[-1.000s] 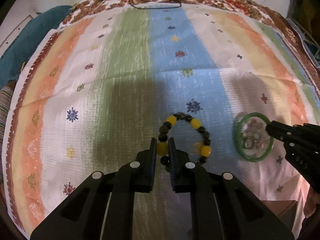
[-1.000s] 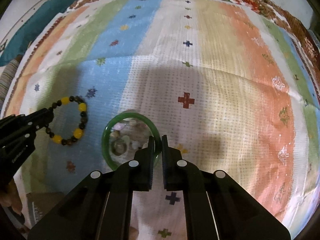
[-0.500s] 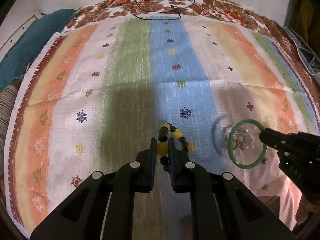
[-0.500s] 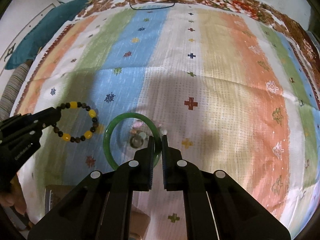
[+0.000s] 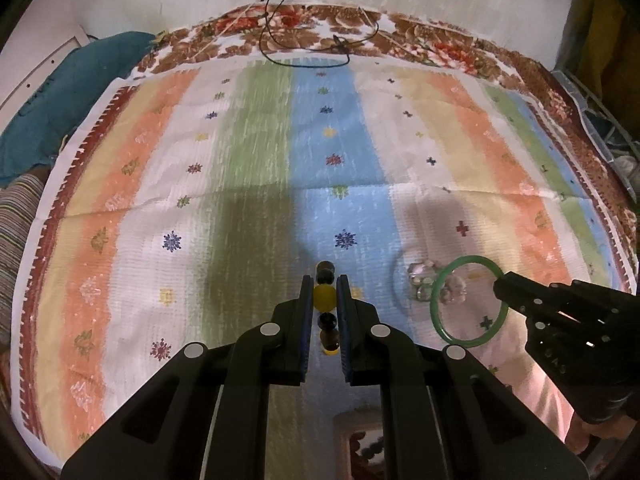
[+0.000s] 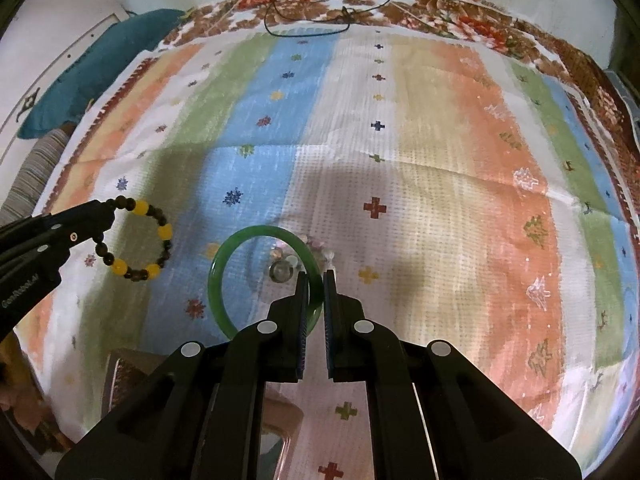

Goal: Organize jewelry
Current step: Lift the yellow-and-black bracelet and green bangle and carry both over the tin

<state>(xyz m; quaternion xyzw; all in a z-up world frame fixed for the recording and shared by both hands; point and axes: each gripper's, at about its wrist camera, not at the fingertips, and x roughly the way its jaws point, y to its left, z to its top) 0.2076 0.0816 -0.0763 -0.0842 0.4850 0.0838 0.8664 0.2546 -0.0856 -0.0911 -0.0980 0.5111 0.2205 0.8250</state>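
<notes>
My left gripper (image 5: 324,282) is shut on a bracelet of dark and yellow beads (image 5: 324,297) and holds it above the striped cloth; the bracelet hangs edge-on. In the right wrist view the bracelet (image 6: 138,240) shows as a ring at the left gripper's tip (image 6: 107,210). My right gripper (image 6: 316,280) is shut on a green bangle (image 6: 224,264) and holds it above the cloth; it also shows in the left wrist view (image 5: 444,320), held by the right gripper (image 5: 500,282). A clear crystal bead bracelet (image 5: 420,276) lies on the cloth below the bangle.
The striped cloth (image 5: 248,168) covers the whole surface. A black cord (image 5: 304,60) lies at its far edge. A teal cushion (image 5: 60,96) sits at the far left. A small box (image 5: 360,440) with a patterned rim lies at the near edge, between the grippers.
Both grippers have lifted their pieces off the cloth and risen. The bead bracelet now hangs from the left fingers, and the green bangle has come up off the crystal beads.
</notes>
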